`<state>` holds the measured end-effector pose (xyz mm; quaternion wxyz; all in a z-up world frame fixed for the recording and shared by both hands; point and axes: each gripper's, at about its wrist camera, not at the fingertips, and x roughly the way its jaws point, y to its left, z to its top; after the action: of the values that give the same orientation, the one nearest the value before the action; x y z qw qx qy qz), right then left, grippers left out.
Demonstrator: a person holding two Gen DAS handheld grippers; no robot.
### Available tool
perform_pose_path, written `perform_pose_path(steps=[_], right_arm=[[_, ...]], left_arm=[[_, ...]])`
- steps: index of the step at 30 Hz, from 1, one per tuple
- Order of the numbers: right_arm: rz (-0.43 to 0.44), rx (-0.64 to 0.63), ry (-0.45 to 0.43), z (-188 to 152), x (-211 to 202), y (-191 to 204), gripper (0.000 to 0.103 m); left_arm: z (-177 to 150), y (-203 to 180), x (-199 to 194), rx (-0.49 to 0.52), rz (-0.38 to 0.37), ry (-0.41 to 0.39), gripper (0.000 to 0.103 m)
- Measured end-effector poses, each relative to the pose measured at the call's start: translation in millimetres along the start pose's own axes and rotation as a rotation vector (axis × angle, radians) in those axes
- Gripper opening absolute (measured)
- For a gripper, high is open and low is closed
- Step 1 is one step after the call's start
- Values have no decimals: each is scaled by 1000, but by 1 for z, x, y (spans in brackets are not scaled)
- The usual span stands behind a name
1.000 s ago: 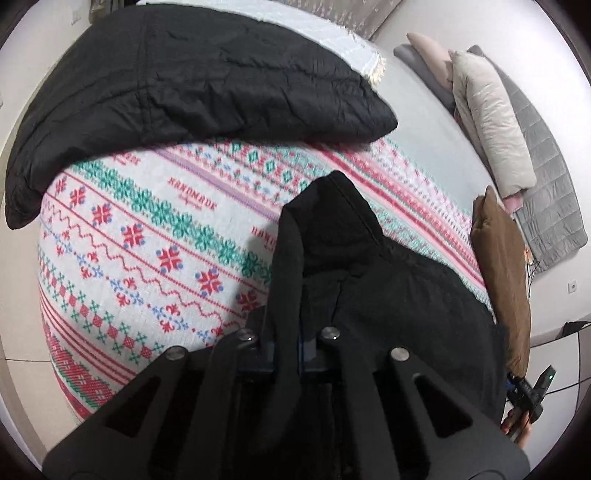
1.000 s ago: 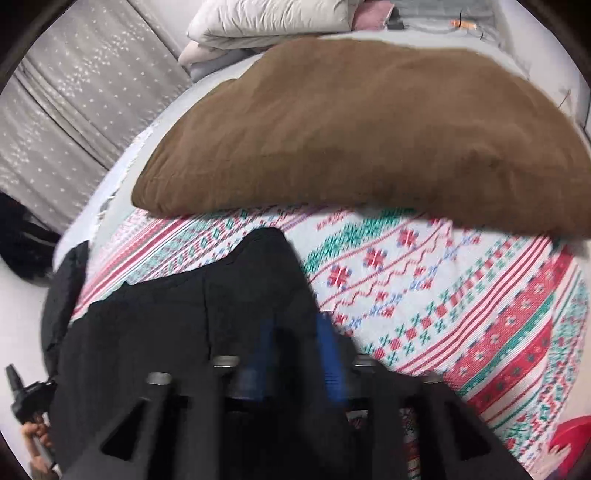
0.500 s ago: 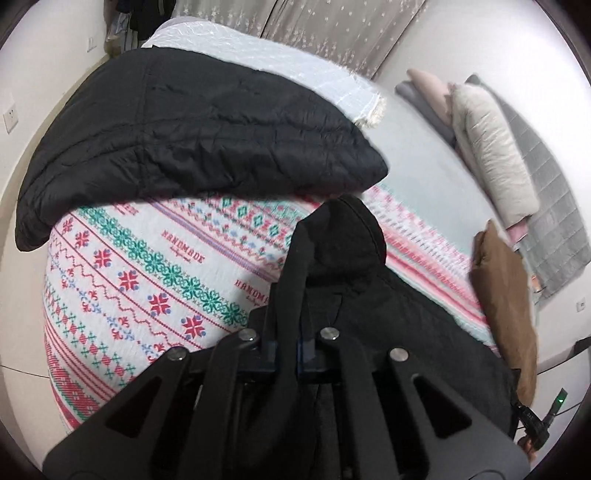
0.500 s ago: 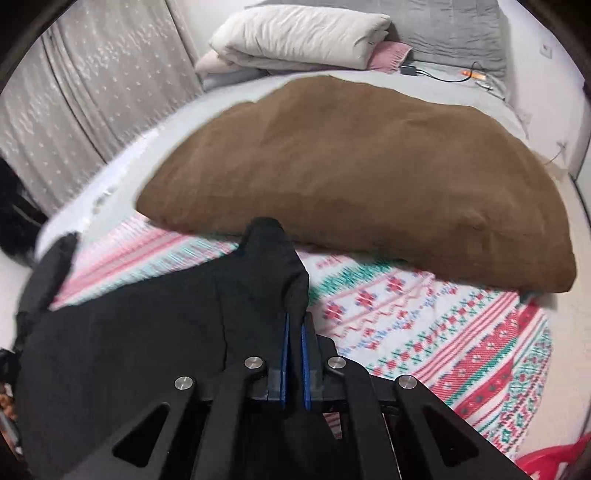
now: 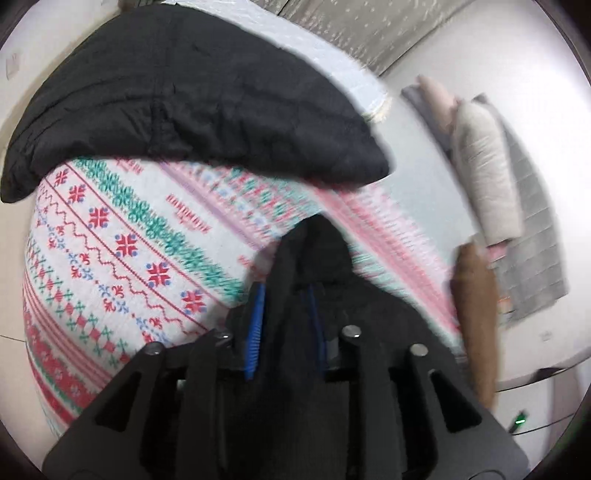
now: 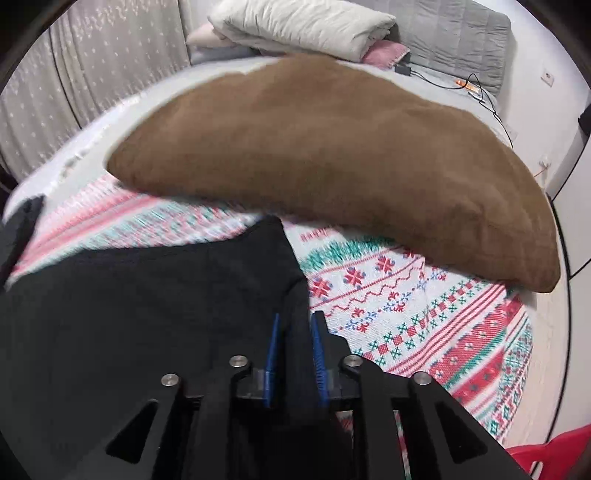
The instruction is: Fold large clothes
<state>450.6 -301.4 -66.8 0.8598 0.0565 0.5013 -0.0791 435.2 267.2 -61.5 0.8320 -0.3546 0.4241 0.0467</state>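
A black garment (image 5: 332, 295) lies on a patterned red, green and white blanket (image 5: 110, 258) on the bed. My left gripper (image 5: 286, 295) has its blue-padded fingers parted, with a fold of the garment lying loosely between them. In the right wrist view the same garment (image 6: 147, 295) spreads to the left. My right gripper (image 6: 295, 325) also stands with its fingers apart around the garment's edge. The blanket (image 6: 424, 314) shows to its right.
A black quilted jacket (image 5: 184, 92) lies at the blanket's far end in the left wrist view. A brown garment (image 6: 332, 155) lies beyond the right gripper. Pillows (image 6: 303, 26) and a grey quilt (image 6: 454, 40) sit at the headboard. A red object (image 6: 554, 450) is at bottom right.
Both grippers have opened: their fingers were pinched on the black garment half a second ago and now stand apart. Both views are blurred with motion.
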Motion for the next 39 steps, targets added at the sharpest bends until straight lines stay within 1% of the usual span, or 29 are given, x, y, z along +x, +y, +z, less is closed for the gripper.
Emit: perform_pose_path(steps=[1,2,3,4,5,6,7,9,10,11,12,13,14,16,18,19,21,22,24,25,26,27,29,32,34,36,39], right_arm=[[19,4,-15,-2,-12,-1,27],[46,5,-36,-2,-25,1,33],[76,9,-61,-3,-41,3,40],[101,10,-76,-5,-52,6,43],[135,6,-88,-8,-64,10,46],[187,-4,-97,-13,-81,17,48],[212,-10,-101,-16,-89,24,50],[267,-26,-95,-33,-111,43,56],[293,-34,-90,-40,-115,47,57],[321,-56,-81,-52,-121,57,58],[330,-80,-68,-60,-123,68,58],[325,-123,-49,-72,-125,84,58],[320,-154,-45,-86,-129,98,59],[313,-253,-36,-111,-134,125,59],[303,-352,-20,-143,-135,152,59],[303,-378,-8,-155,-137,162,59],[310,-410,15,-178,-130,178,61],[310,-414,16,-184,-124,183,62],[281,-397,14,-191,-105,188,75],[288,-372,16,-191,-93,187,77],[301,-347,8,-189,-85,185,82],[300,-337,-1,-186,-80,184,87],[282,-338,-20,-184,-74,187,93],[256,-339,-47,-185,-72,189,94],[265,-333,-37,-183,-77,185,94],[258,-313,-15,-178,-82,169,94],[211,-286,18,-171,-84,125,94]], left_arm=[[3,-6,-15,6,-31,-24,29],[5,-13,-33,25,-41,-67,37],[4,-20,-49,50,-31,-110,49],[-1,-30,-65,88,-15,-149,54],[-9,-37,-76,128,1,-168,57],[-18,-50,-87,192,16,-181,59],[-34,-67,-97,274,26,-188,60],[-71,-95,-111,410,31,-182,68],[-99,-108,-119,482,26,-178,71],[-114,-112,-125,517,25,-175,76],[-141,-118,-129,566,21,-165,78],[-162,-117,-133,595,21,-152,79],[-176,-114,-135,613,22,-136,79],[-209,-108,-126,659,28,-67,79],[-229,-102,-110,680,61,-33,79],[-236,-96,-100,688,89,-19,79],[-242,-85,-76,707,180,18,78],[-242,-77,-64,706,235,16,78],[-241,-69,-58,709,289,-16,78],[-241,-67,-55,714,304,-24,79],[-242,-67,-54,718,311,-26,79],[-244,-68,-53,727,320,-31,79],[-245,-67,-50,733,335,-33,79],[-240,-66,-48,719,343,-41,79],[-240,-64,-55,739,379,-69,79],[-238,-57,-63,753,411,-92,79],[-218,-32,-78,730,461,-140,79]])
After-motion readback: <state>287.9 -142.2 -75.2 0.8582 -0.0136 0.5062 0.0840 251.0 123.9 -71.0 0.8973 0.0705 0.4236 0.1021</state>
